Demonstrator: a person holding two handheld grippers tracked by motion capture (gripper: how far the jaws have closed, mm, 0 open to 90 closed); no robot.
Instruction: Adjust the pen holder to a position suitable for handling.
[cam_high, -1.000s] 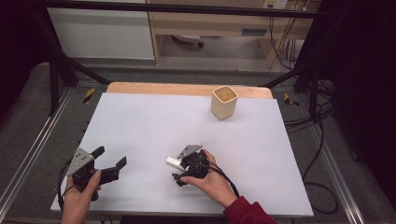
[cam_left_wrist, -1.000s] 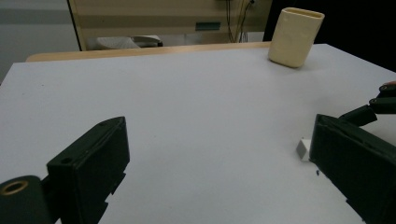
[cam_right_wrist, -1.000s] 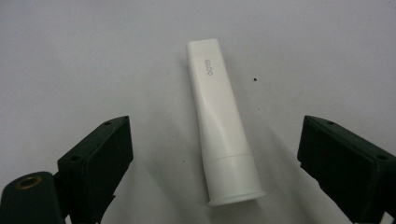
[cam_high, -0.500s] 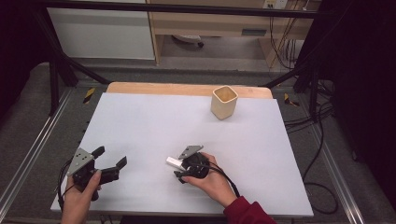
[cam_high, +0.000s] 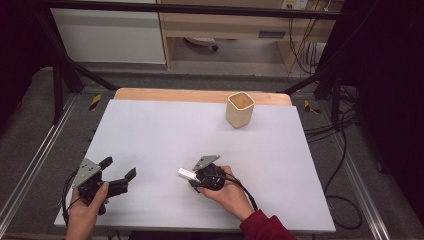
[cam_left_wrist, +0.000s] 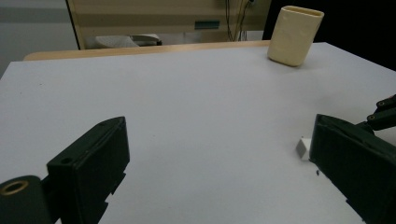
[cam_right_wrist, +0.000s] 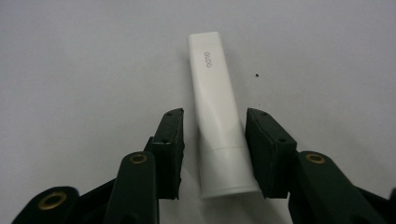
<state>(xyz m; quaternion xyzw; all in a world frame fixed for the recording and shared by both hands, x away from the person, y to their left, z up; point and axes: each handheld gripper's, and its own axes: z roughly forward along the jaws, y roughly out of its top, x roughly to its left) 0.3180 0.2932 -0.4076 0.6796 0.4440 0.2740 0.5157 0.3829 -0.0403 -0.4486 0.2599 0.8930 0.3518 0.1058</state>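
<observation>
A white tube (cam_right_wrist: 217, 121) marked GLOO lies flat on the white table (cam_high: 165, 130), also seen as a white tube (cam_high: 186, 173) near the front middle. My right gripper (cam_right_wrist: 214, 113) straddles its cap end. Its jaws have just been closing, with the tube between them; a thin gap remains at the left pad (cam_right_wrist: 172, 144). In the high view the right gripper (cam_high: 192, 177) points left. My left gripper (cam_high: 118, 167) rests at the front left, open and empty. The left gripper (cam_left_wrist: 219, 123) faces across the table, and the tube's end (cam_left_wrist: 302, 147) peeks out beside its right jaw.
A cream square cup (cam_high: 240, 109) stands upright at the back right of the table; the cup (cam_left_wrist: 294, 35) is far ahead in the left gripper view. Metal frame rails (cam_high: 30, 165) run along both sides, and cables (cam_high: 345, 165) hang at the right.
Both hands and the tube keep their places. The high view is too coarse to show the right jaws narrowing.
</observation>
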